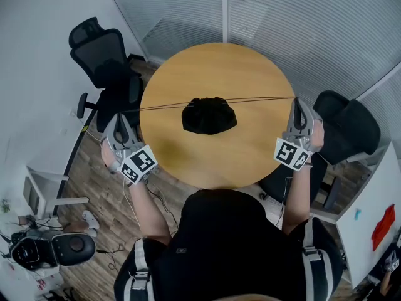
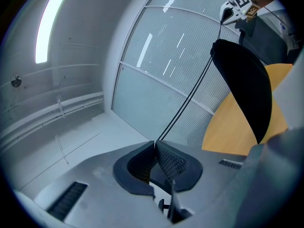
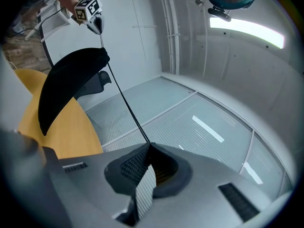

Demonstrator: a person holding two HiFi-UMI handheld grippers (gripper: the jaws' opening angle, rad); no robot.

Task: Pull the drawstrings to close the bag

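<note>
A black drawstring bag [image 1: 209, 115] sits bunched near the middle of the round wooden table [image 1: 250, 149]. Its thin drawstrings [image 1: 164, 106] stretch taut to both sides in a nearly straight line. My left gripper [image 1: 121, 119] is off the table's left edge, shut on the left drawstring [image 2: 184, 103]. My right gripper [image 1: 297, 103] is at the table's right edge, shut on the right drawstring [image 3: 124, 102]. Seen from the left gripper view, the bag [image 2: 246, 87] is a dark hump; the right gripper view likewise shows the bag [image 3: 71, 80] that way.
A black office chair [image 1: 103, 61] stands left of the table and another black chair [image 1: 351, 127] at the right. Glass partition walls [image 1: 282, 17] lie beyond the table. A white cabinet [image 1: 369, 218] stands at the lower right, and clutter lies on the floor at the lower left.
</note>
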